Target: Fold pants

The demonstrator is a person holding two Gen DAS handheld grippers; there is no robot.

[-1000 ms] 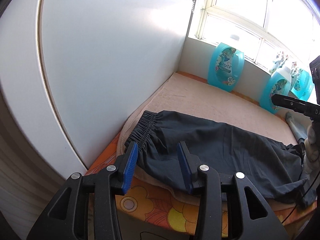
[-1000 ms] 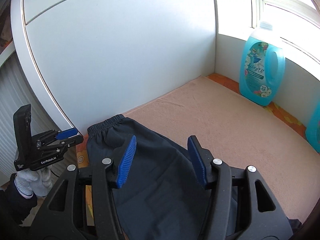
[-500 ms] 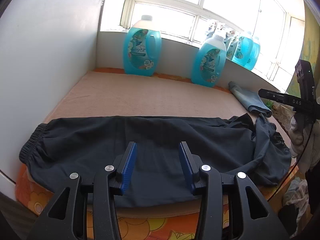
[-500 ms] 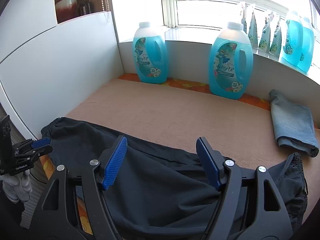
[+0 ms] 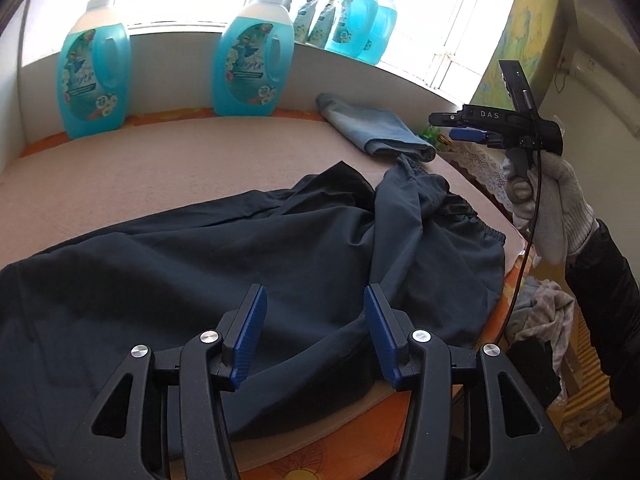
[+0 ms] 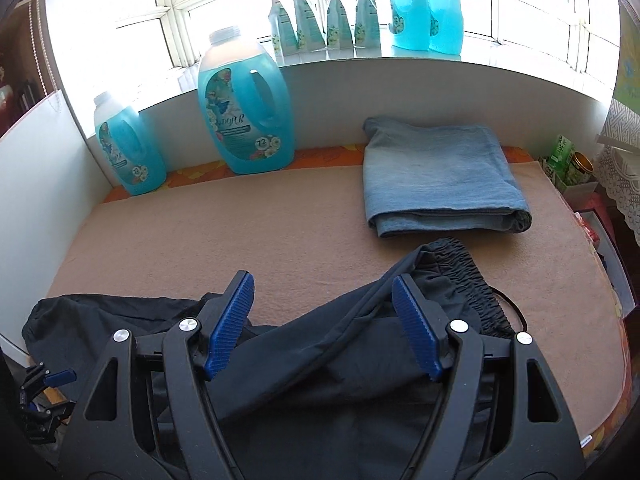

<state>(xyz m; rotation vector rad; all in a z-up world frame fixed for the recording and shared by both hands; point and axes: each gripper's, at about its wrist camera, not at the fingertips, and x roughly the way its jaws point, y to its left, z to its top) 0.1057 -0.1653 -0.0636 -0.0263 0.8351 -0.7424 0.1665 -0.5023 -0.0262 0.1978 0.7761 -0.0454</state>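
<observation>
Left tongs (image 5: 313, 334) have just been opening, right tongs (image 6: 323, 326) gaping wide; both empty above dark pants (image 5: 192, 276) along the worktop's (image 6: 248, 236) near edge.

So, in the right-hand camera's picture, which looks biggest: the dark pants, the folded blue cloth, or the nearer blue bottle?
1. Dark pants, though nearest the camera, which inflates them.
2. Folded blue cloth.
3. Nearer blue bottle.
</observation>
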